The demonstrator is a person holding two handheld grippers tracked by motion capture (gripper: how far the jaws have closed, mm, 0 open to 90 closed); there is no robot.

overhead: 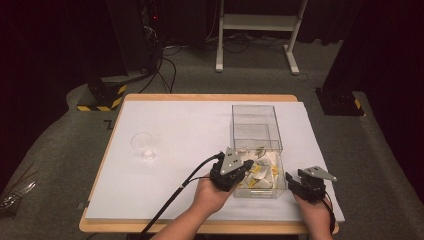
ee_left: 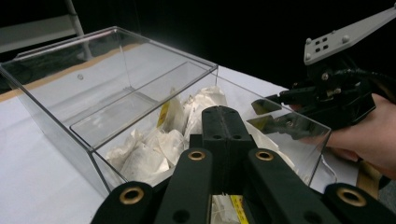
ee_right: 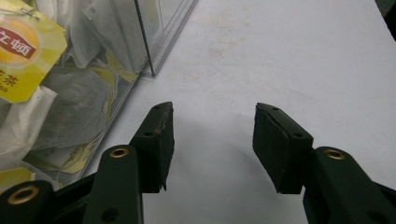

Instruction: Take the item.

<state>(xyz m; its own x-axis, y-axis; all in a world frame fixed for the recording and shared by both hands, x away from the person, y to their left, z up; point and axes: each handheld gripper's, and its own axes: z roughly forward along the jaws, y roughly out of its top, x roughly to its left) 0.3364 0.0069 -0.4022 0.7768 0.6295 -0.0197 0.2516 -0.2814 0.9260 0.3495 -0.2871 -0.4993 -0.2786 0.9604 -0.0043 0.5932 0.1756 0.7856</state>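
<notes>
A clear acrylic box [overhead: 272, 131] stands right of the table's middle, its near half heaped with white tea bags [overhead: 261, 172] with yellow tags. My left gripper [overhead: 248, 166] reaches over the box's near left corner; in the left gripper view its jaws [ee_left: 224, 122] are pressed together just above the tea bags [ee_left: 149, 154], and nothing shows between them. My right gripper [overhead: 289, 179] hovers low over the white sheet just right of the box, open [ee_right: 212, 135] and empty. The box wall [ee_right: 149, 46] and tea bags [ee_right: 60, 102] lie to its left.
A small clear cup [overhead: 142, 144] stands on the white sheet [overhead: 190, 130] left of the middle. The far half of the box holds nothing. Seen in the left gripper view, the right gripper [ee_left: 280, 112] sits beyond the box's far wall [ee_left: 299, 135]. Dark floor and stands surround the table.
</notes>
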